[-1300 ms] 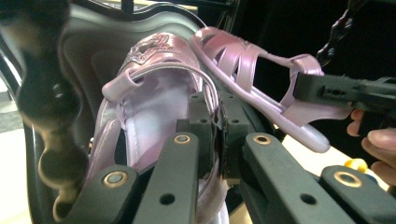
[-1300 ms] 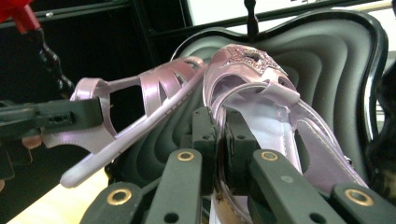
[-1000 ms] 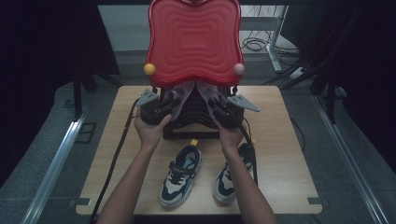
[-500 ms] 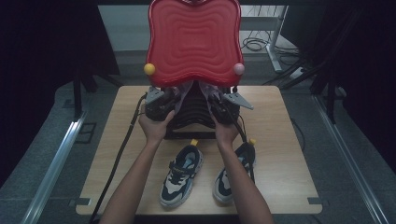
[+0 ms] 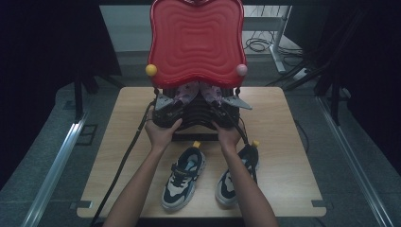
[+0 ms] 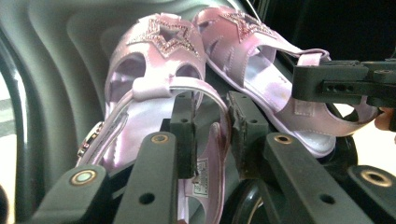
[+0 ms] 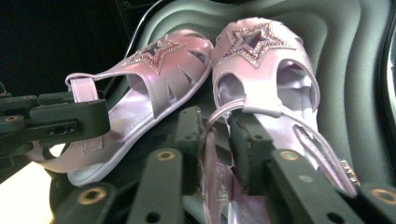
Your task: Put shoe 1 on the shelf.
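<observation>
Two pink sandals with glitter stars lie toe-up inside an open black case (image 5: 196, 120), under its raised red lid (image 5: 196, 42). My left gripper (image 6: 212, 107) is shut on the heel strap of the left sandal (image 6: 154, 51). My right gripper (image 7: 215, 121) is shut on the heel strap of the right sandal (image 7: 266, 56). In the high view, the left gripper (image 5: 165, 111) and right gripper (image 5: 228, 109) sit at the case's front, with the sandals (image 5: 187, 90) between them. Each gripper view also shows the other sandal (image 6: 261, 60) and the other gripper (image 7: 56, 121) beside it.
A pair of dark and white sneakers (image 5: 182, 177) (image 5: 236, 175) lies on the wooden table (image 5: 118, 142) in front of the case, between and under the person's forearms. Cables trail off the table's left side. The lid carries a yellow knob (image 5: 151, 70) and a pink knob (image 5: 241, 69).
Both hands have edged a little closer together at the case's front. The sandals stay gripped and have barely shifted.
</observation>
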The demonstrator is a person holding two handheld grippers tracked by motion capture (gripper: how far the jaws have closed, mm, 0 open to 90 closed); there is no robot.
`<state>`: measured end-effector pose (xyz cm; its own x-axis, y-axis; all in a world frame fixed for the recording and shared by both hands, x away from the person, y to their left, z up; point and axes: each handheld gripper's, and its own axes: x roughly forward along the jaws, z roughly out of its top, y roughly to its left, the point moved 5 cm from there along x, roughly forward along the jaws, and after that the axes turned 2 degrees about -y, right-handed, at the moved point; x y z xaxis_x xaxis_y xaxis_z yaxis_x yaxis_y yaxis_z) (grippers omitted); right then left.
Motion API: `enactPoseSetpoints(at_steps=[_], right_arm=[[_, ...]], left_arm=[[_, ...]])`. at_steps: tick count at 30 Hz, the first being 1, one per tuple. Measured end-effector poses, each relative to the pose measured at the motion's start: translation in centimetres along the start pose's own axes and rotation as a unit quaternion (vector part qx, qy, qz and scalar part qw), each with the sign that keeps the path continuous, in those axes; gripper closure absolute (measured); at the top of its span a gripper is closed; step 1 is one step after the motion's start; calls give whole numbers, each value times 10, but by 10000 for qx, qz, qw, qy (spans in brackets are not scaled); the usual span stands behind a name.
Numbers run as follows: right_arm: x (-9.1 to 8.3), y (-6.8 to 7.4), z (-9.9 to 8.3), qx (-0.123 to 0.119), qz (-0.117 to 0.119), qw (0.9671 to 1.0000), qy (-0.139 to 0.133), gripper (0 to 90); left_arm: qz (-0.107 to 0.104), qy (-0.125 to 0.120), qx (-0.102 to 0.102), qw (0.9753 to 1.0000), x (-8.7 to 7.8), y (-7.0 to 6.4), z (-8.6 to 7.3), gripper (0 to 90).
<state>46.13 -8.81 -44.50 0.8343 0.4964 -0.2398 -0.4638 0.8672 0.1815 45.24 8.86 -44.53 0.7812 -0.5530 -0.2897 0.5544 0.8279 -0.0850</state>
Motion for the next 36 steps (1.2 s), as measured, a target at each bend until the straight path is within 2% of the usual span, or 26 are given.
enactPoseSetpoints(at_steps=[4,6,10,13,15,18,23,28,36], right_arm=[[-3,-1,1,13,62,10000,55,673],[-5,0,2,27,72,9999,91,615],[-13,2,4,52,42,9999,102,547],[-19,3,6,127,144,9998,114,518],[-24,5,9,88,185,9997,92,502],[-29,7,12,109,222,9996,102,497],[-42,11,15,58,314,9994,92,496],[-59,15,14,3,534,9985,89,494],[-80,17,5,-160,788,9966,205,488]], left_arm=[[-33,22,-97,9999,-1,0,0,661],[-47,-4,-139,9999,-5,0,1,620],[-177,36,-146,9997,-12,-3,2,556],[-294,49,-225,9993,-17,-5,3,522],[-324,57,-244,9992,-20,-6,3,507],[-374,88,-313,9988,-26,-5,3,492],[-426,91,-268,9987,-38,-6,2,480],[-500,104,-171,9985,-53,-7,0,471],[-597,130,-264,9978,-83,-9,-6,470]])
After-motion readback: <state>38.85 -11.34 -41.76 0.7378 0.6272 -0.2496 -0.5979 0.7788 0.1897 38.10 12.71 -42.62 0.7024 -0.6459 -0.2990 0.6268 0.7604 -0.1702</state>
